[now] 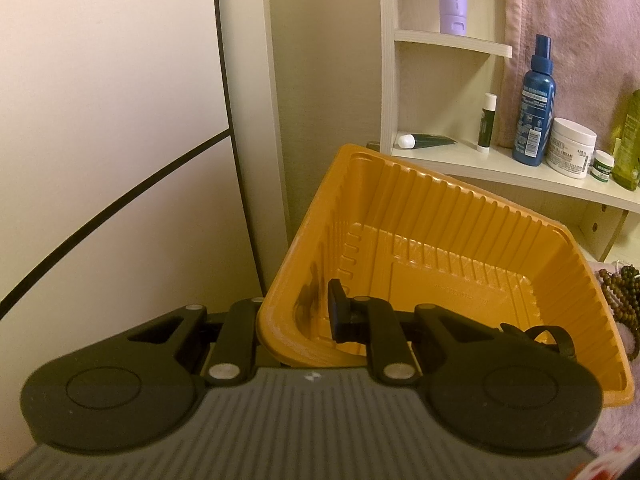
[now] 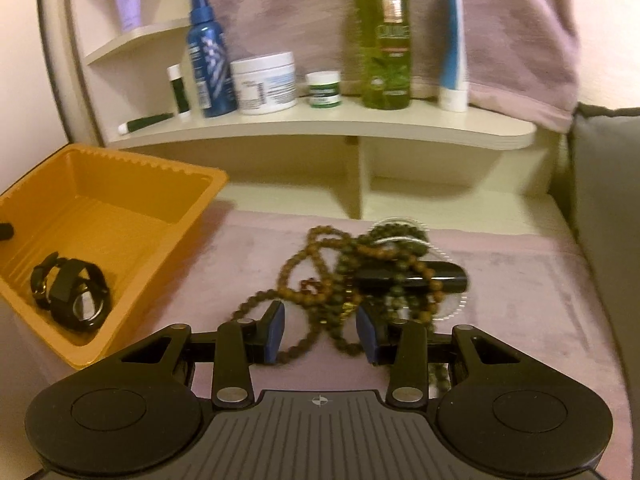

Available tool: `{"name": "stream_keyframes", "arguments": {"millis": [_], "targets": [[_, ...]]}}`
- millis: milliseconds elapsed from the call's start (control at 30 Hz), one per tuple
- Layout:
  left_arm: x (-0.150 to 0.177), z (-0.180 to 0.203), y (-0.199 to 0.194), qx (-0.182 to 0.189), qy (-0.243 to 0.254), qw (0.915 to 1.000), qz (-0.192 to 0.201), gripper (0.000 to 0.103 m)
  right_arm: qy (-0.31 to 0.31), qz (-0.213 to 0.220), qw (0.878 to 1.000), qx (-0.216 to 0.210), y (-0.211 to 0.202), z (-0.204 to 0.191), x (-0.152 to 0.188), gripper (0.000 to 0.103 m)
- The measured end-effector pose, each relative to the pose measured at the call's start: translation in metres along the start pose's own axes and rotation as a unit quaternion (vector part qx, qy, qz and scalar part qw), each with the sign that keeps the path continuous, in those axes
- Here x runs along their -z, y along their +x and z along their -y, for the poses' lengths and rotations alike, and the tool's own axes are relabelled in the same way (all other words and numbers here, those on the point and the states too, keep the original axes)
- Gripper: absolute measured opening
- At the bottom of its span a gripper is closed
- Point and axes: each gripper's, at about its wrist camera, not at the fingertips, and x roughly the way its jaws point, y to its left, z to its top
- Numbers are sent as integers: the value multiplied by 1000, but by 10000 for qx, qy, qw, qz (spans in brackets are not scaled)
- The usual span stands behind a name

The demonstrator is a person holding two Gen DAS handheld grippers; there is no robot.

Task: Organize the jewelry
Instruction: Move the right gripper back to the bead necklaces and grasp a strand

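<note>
An orange plastic tray point(image 1: 460, 216) fills the left wrist view, tilted. My left gripper point(image 1: 294, 314) is shut on the tray's near-left wall, one finger inside, one outside. In the right wrist view the tray point(image 2: 132, 184) stands at the left with a black watch point(image 2: 74, 298) in it. A tangle of brown and green bead necklaces point(image 2: 352, 272) lies on the mauve cloth, with a black tube-like item point(image 2: 420, 276) on top. My right gripper point(image 2: 320, 332) is open, its fingers on either side of the tangle's near edge.
A cream shelf unit point(image 2: 320, 128) behind carries a blue spray bottle point(image 2: 210, 52), a white cream jar point(image 2: 264, 82), a green bottle point(image 2: 384, 36) and tubes. A pink towel point(image 2: 500, 32) hangs behind. A grey cushion point(image 2: 608, 220) stands at the right.
</note>
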Motion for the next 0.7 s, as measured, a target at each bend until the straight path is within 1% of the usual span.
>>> {"name": "stream_keyframes", "arguments": {"millis": [233,300,367,467,667,700], "targets": [[0,0,0,3,9,10000,-1,16,-225,-154,9995,-150,14,-7,-1,39],[0,0,0,5,8,10000,-5,16,-170,-209,9993,-271,15,-8,0,39],[0,0,0,5,5,10000,-6,15,-117,-252,9982,-525,14,-10,2,39],[0,0,1,-5,2,10000,-10,16,-298,-317,9966,-698,15,-20,5,39],[0,0,2,-7,20,10000,-17,15,-951,-341,9939,-454,27,-43,11,38],[-1,0,2,-7,18,10000,-20,15,-1051,-326,9930,-429,28,-46,10,32]]}}
